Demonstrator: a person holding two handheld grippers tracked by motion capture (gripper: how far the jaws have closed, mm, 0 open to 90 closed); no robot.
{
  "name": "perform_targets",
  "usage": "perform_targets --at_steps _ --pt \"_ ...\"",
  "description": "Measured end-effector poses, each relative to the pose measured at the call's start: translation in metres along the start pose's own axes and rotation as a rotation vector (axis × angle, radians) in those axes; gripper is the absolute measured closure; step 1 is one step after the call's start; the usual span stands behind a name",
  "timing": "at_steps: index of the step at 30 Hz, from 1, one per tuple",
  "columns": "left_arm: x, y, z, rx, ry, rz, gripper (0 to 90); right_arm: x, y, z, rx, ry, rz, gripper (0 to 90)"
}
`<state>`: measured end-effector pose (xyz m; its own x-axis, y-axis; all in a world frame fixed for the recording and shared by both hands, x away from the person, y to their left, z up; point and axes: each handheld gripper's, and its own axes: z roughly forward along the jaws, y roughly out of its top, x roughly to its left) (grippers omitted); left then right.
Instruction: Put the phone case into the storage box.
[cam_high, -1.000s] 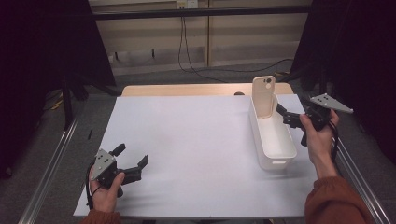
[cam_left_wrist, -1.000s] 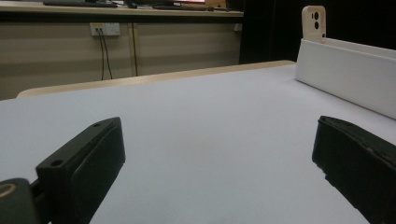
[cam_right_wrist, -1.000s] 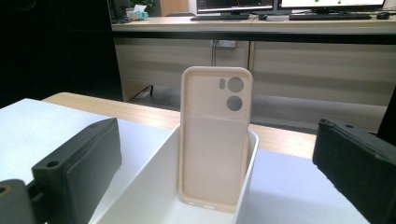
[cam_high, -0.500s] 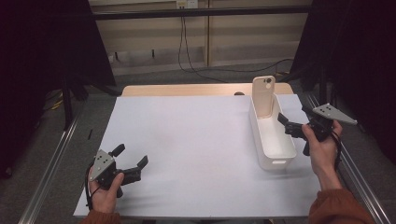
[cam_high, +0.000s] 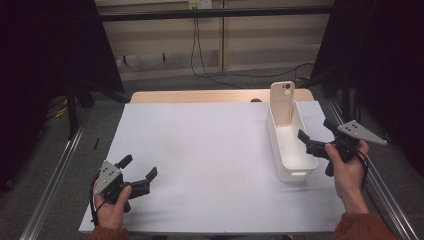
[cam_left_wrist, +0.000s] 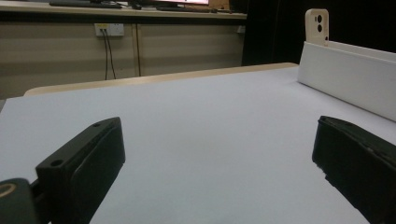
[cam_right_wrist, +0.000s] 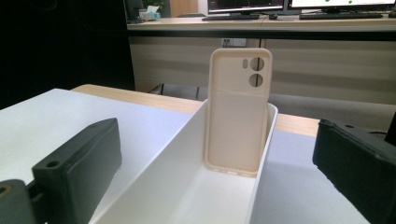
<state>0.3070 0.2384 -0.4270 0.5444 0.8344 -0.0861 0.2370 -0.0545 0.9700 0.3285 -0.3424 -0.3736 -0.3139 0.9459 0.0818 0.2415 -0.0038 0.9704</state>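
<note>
High view showed a long white plastic bin (cam_high: 291, 150) on the white-covered bench (cam_high: 210, 150), with a beige phone case (cam_high: 282, 102) standing upright against its far end wall. The right gripper (cam_high: 320, 137) hovered just beside the bin, jaws spread and empty, while the left gripper (cam_high: 137, 170), jaws likewise parted and empty, rested well apart at the bench's near left

Bare white sheet (cam_high: 210, 150) lies open; only the bin (cam_high: 290, 150) with upright phone case (cam_high: 282, 102) obstructs, far right.

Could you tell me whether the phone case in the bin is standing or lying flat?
Standing: the phone case leans upright against the white bin's far end.
</note>
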Motion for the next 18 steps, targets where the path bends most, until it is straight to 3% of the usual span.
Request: perform_targets --at_steps 18 --pt "0.001 0.000 -0.002 0.000 0.004 0.001 2.5 0.017 -0.018 -0.024 -0.001 0.020 0.015 0.8"
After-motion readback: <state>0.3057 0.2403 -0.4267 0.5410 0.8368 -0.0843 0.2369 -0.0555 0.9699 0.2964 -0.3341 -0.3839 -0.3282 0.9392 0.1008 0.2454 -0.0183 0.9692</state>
